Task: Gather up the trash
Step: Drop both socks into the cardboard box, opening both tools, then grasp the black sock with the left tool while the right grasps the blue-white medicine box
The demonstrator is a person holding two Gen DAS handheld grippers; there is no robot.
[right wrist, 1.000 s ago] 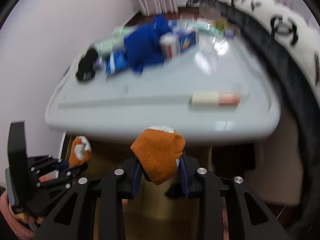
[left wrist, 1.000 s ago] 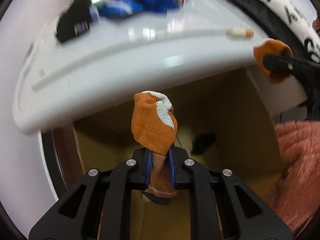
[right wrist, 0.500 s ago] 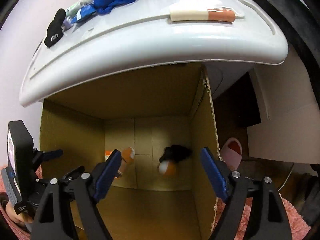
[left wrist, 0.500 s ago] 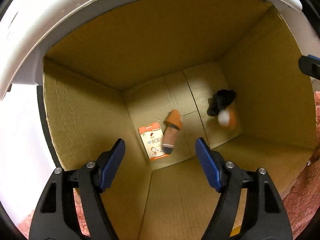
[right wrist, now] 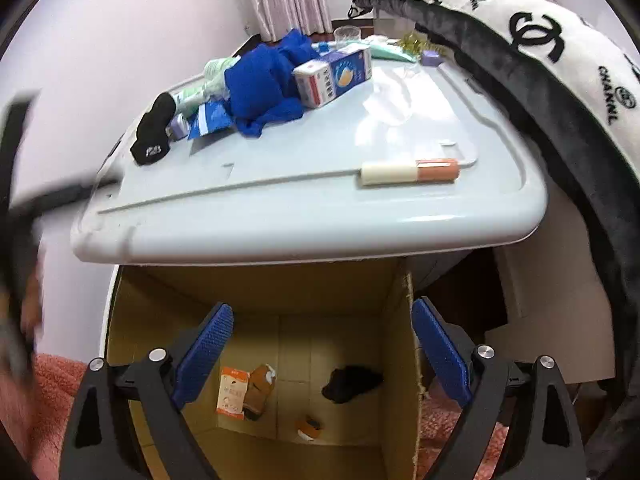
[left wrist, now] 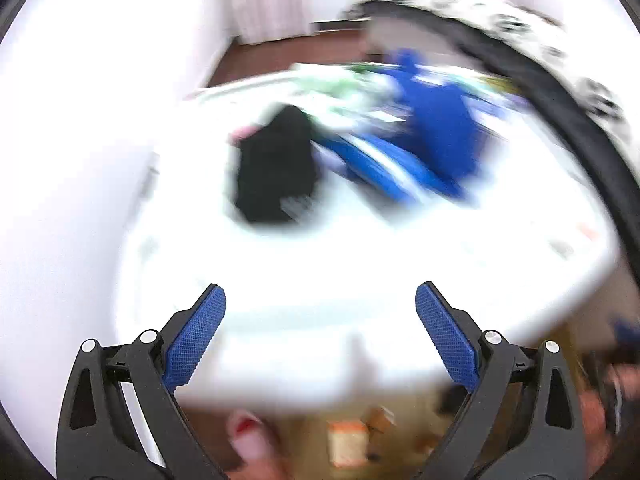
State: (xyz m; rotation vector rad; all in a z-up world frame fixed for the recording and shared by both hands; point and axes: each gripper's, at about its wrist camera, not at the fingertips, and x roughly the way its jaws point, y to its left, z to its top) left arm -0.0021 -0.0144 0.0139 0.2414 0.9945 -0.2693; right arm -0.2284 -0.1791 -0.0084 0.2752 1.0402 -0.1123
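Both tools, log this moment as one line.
left tool: open, empty, facing table | right tool: open, empty, over cardboard box | orange socks in box

I count two orange socks (right wrist: 260, 390) (right wrist: 309, 428), one black sock (right wrist: 352, 383), one packet (right wrist: 233, 393) below my jaws; one carton (right wrist: 334, 78) ahead.

The left wrist view is smeared: the black sock (left wrist: 276, 172) and blue cloth (left wrist: 432, 148) on the worktop (left wrist: 360, 272) lose their outlines (box contents (left wrist: 348, 440) below are unreadable).
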